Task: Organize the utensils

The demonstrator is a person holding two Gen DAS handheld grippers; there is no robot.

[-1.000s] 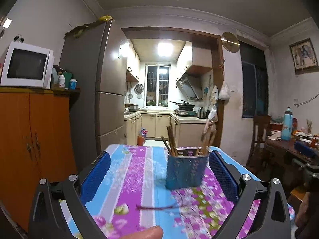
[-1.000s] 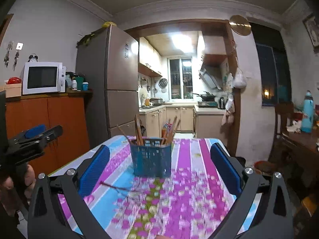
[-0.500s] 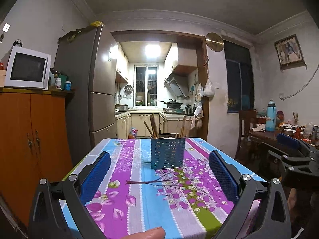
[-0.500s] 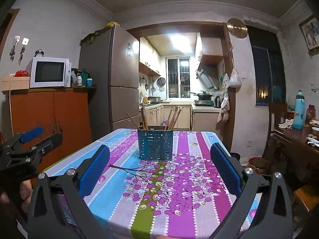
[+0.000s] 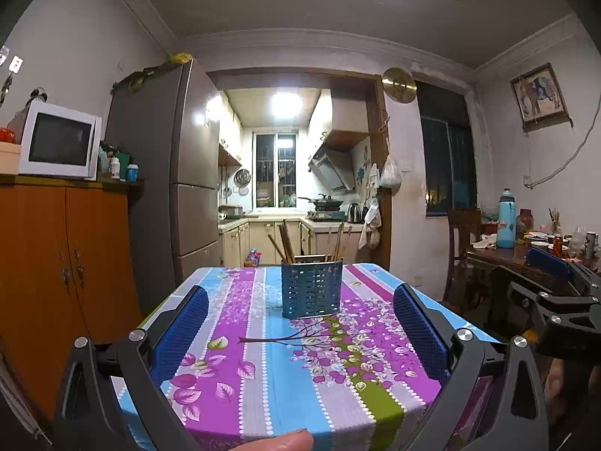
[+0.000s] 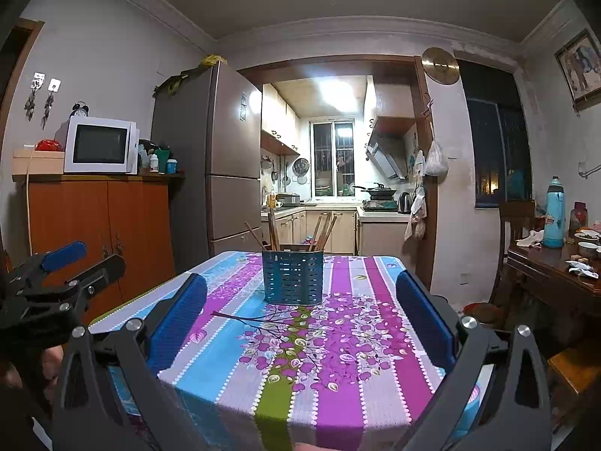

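A blue perforated utensil holder (image 5: pixel 311 288) stands upright in the middle of the flowered tablecloth (image 5: pixel 263 376), with several wooden chopsticks (image 5: pixel 286 241) standing in it. It also shows in the right wrist view (image 6: pixel 293 277), chopsticks (image 6: pixel 273 231) included. My left gripper (image 5: pixel 300 332) is open and empty, held back over the table's near edge. My right gripper (image 6: pixel 302 325) is open and empty, also back from the holder. Each gripper shows at the side of the other's view.
An orange cabinet (image 5: pixel 56 263) with a microwave (image 5: pixel 60 144) stands to the left, a grey fridge (image 5: pixel 180 188) beyond it. A wooden side table (image 6: pixel 556 282) with a blue bottle (image 6: pixel 555 212) and dishes is at the right. The kitchen lies behind.
Both grippers have pulled back from the holder toward the table's near edge, so the holder looks smaller and farther. Both stay open and empty.
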